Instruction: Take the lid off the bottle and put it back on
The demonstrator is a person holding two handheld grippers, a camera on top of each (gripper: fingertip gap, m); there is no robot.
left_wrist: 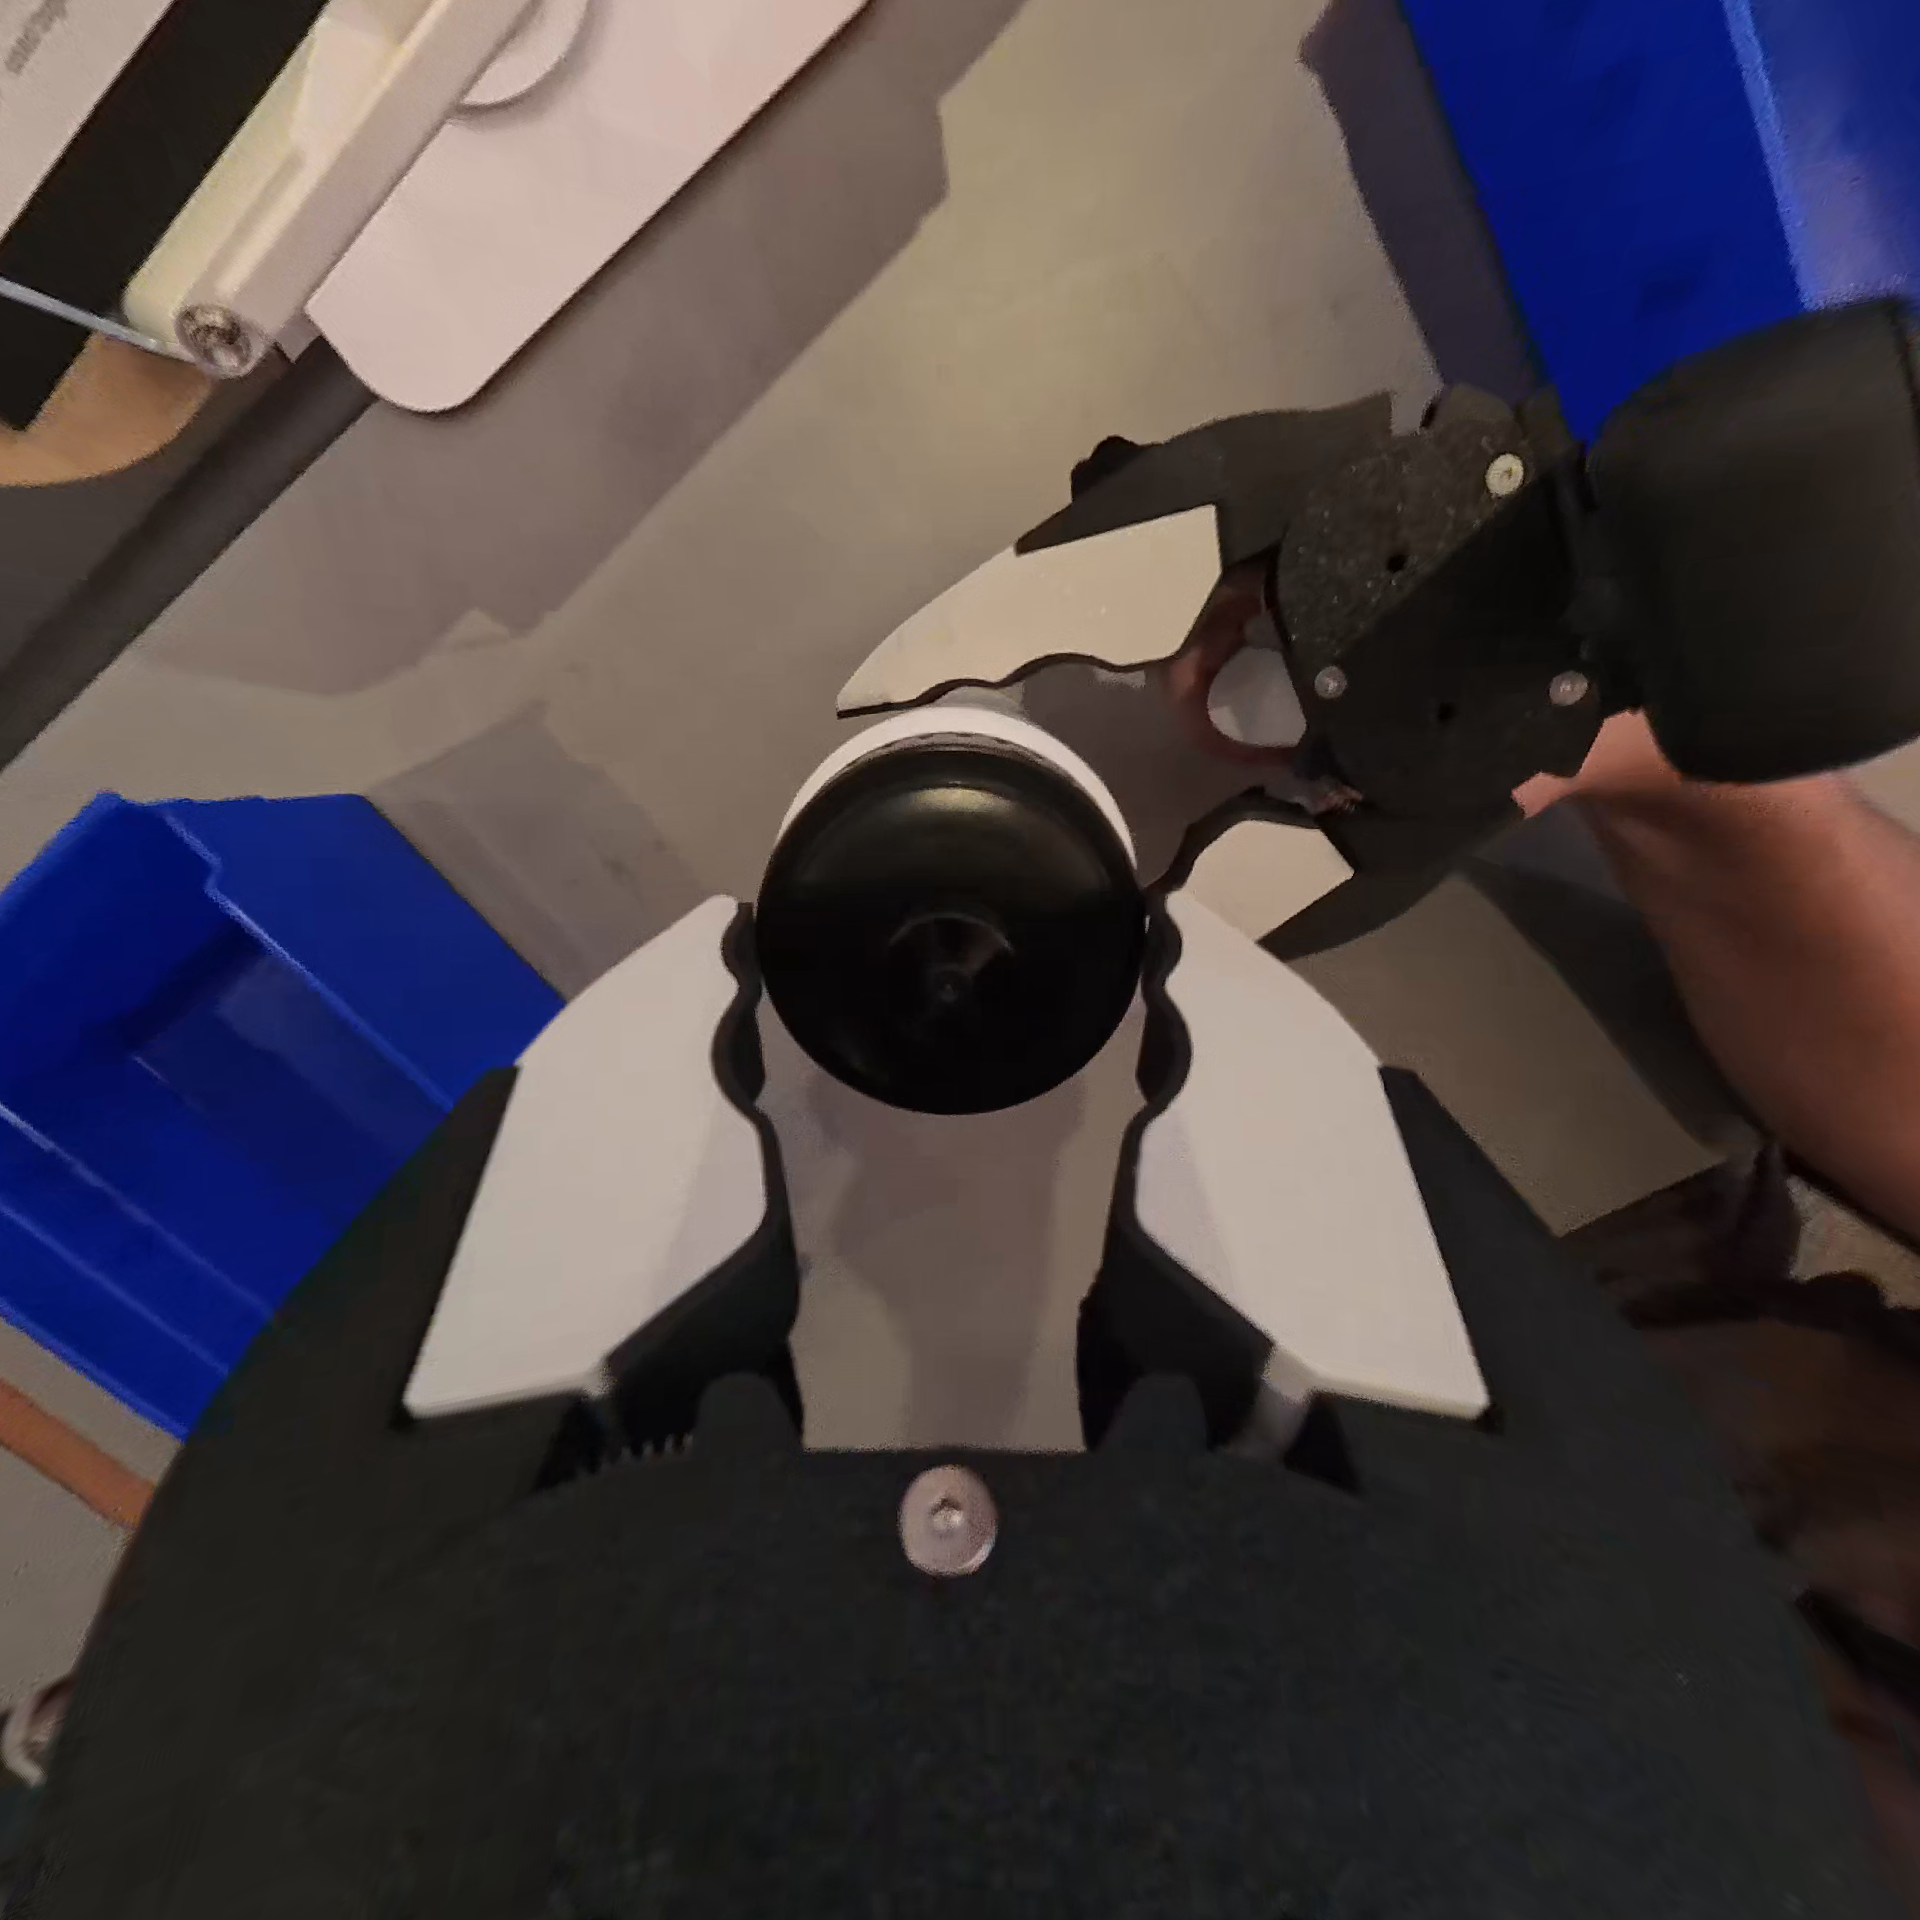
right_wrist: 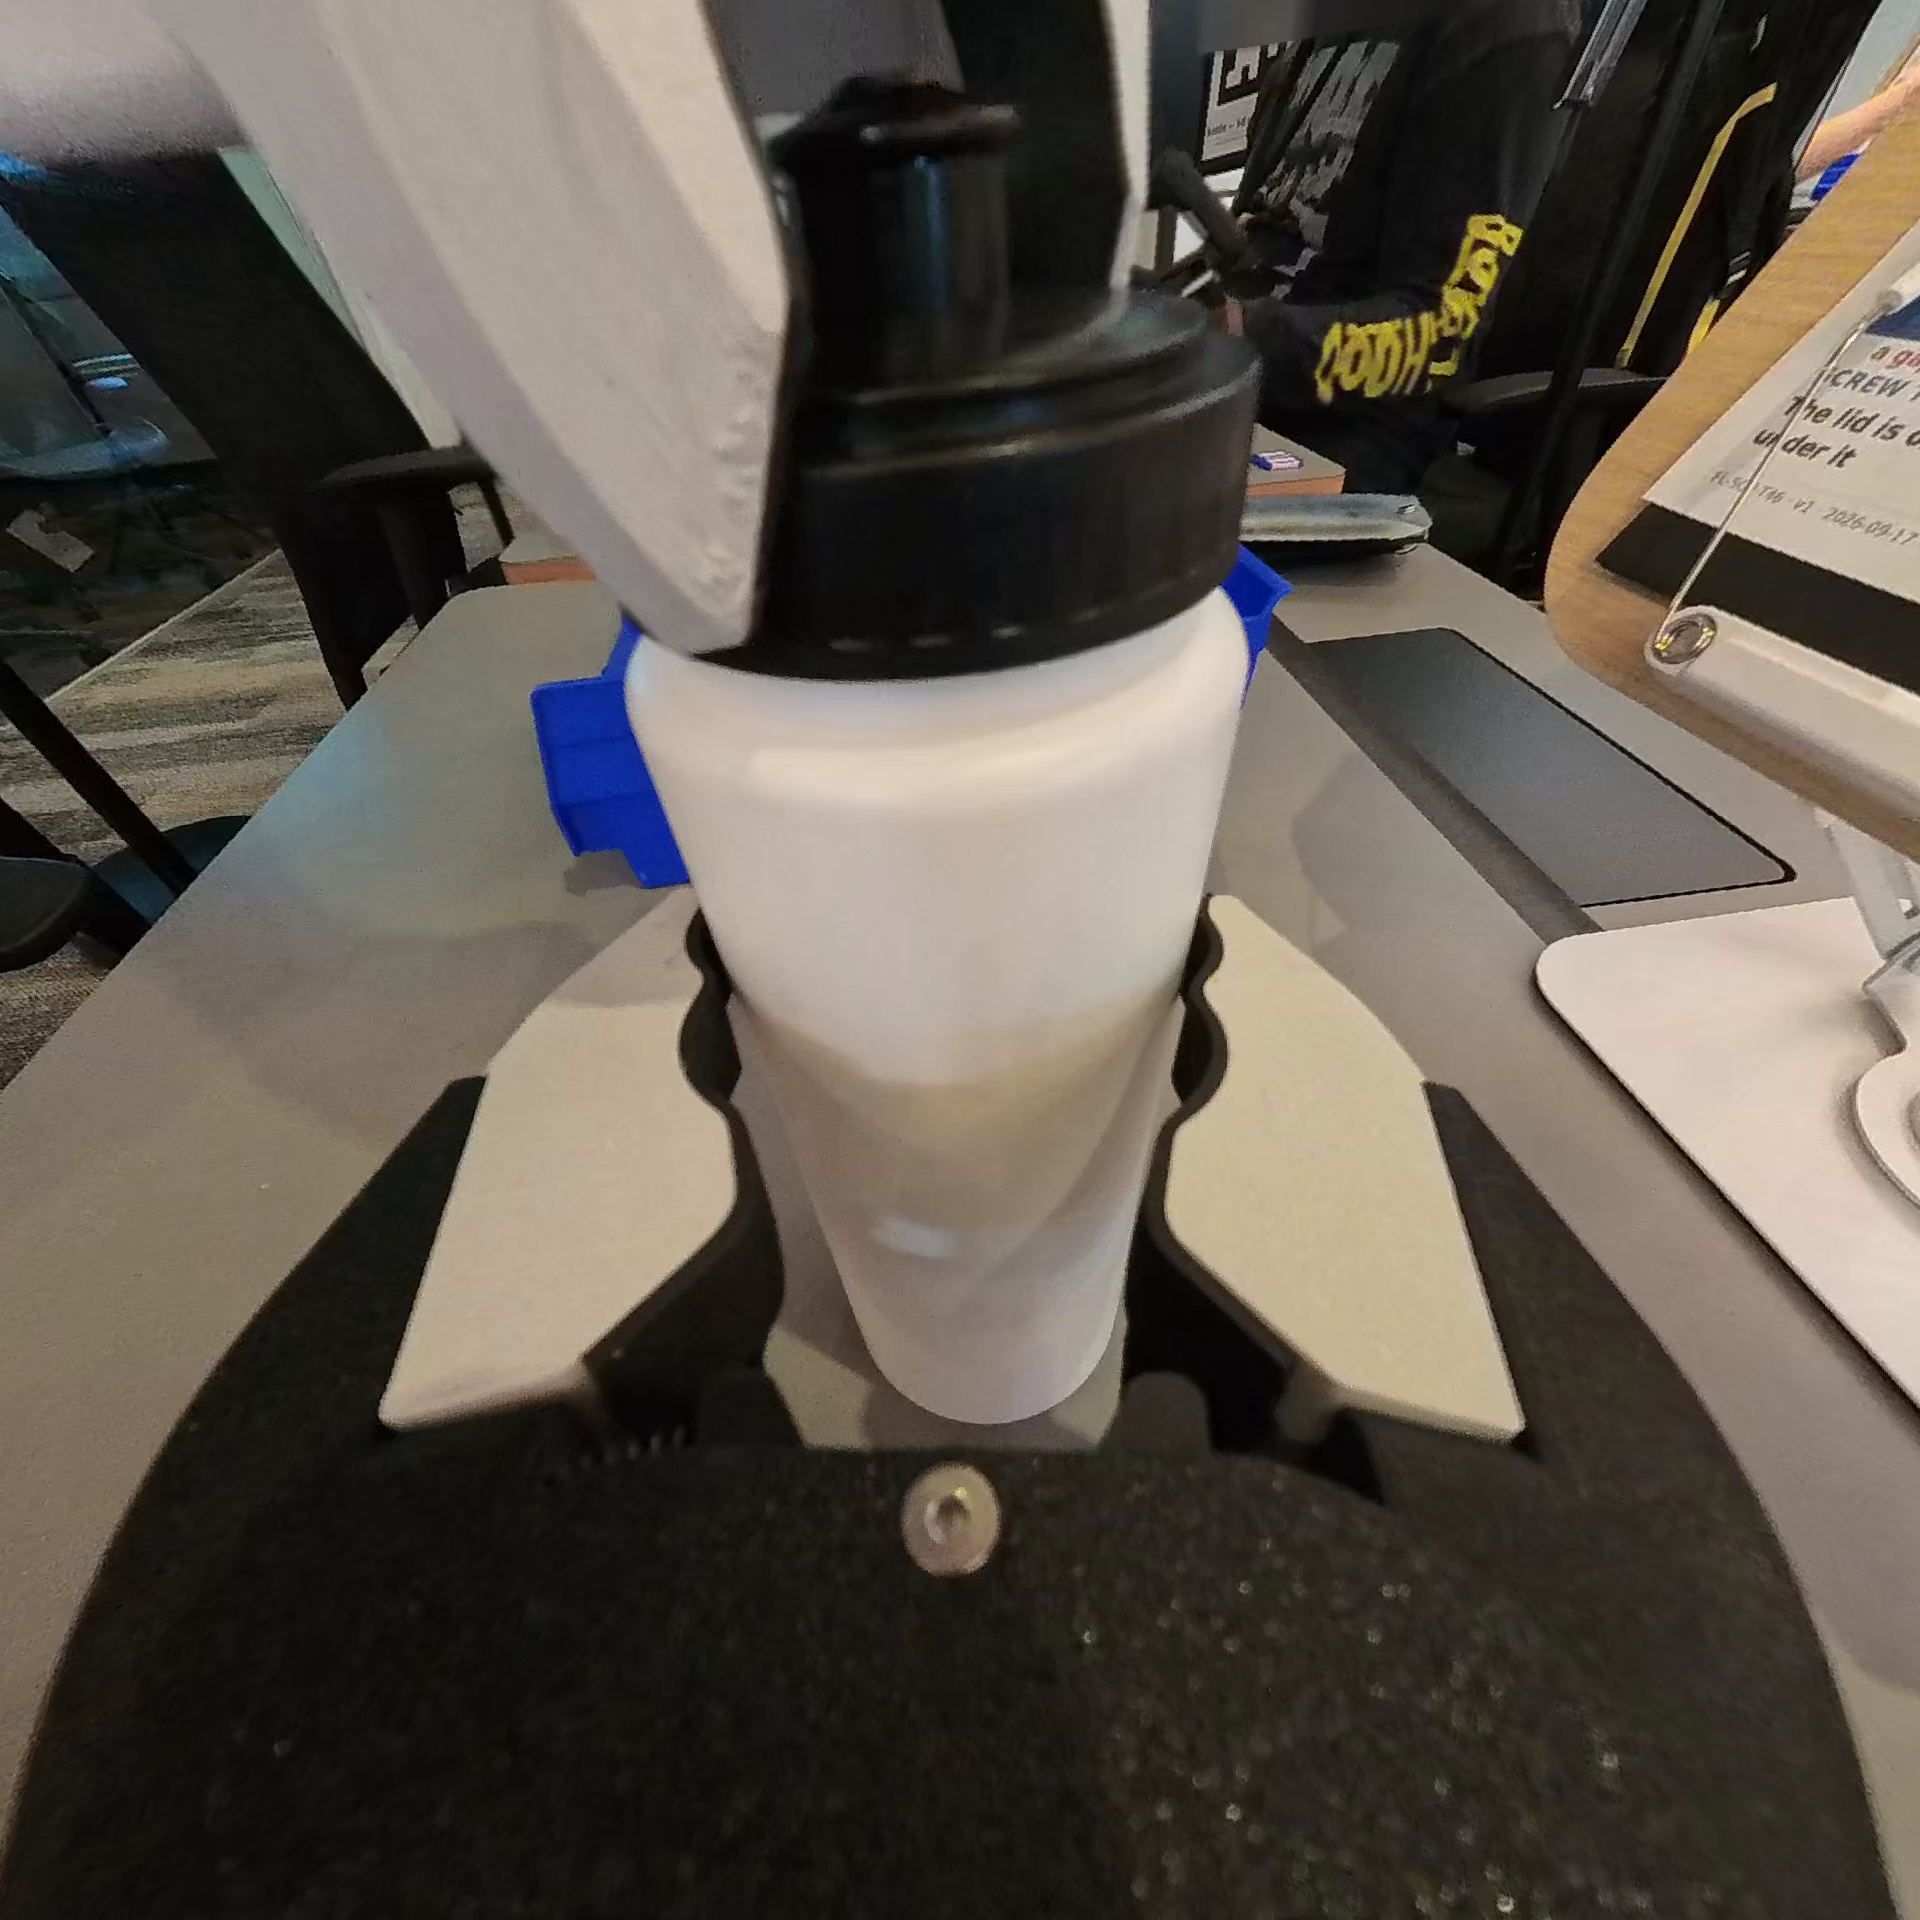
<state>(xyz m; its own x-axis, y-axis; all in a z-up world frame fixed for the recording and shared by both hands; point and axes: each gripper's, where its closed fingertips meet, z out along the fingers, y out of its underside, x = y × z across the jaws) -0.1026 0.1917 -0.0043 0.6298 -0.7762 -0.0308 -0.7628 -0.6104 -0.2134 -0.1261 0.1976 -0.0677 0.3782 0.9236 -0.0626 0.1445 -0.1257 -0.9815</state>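
Note:
A white bottle (right_wrist: 935,831) with a black spouted lid (right_wrist: 1029,499) stands upright on the grey table (right_wrist: 260,935). My right gripper (right_wrist: 951,956) is shut on the bottle's body, with both pads pressed against its sides. In the left wrist view I look straight down on the lid (left_wrist: 945,925). My left gripper (left_wrist: 948,925) comes from above and is shut on the lid, a pad touching each side of its rim. One left finger (right_wrist: 582,312) shows against the lid's left side in the right wrist view. The right gripper (left_wrist: 997,795) also shows around the bottle from the upper right.
Blue bins stand at the left (left_wrist: 208,1039) and far right (left_wrist: 1662,156) of the bottle; one shows behind it (right_wrist: 592,758). A stand with a white base plate (right_wrist: 1714,1060) and a wooden board (right_wrist: 1714,343) is to the right. A person in black (right_wrist: 1403,260) sits beyond the table.

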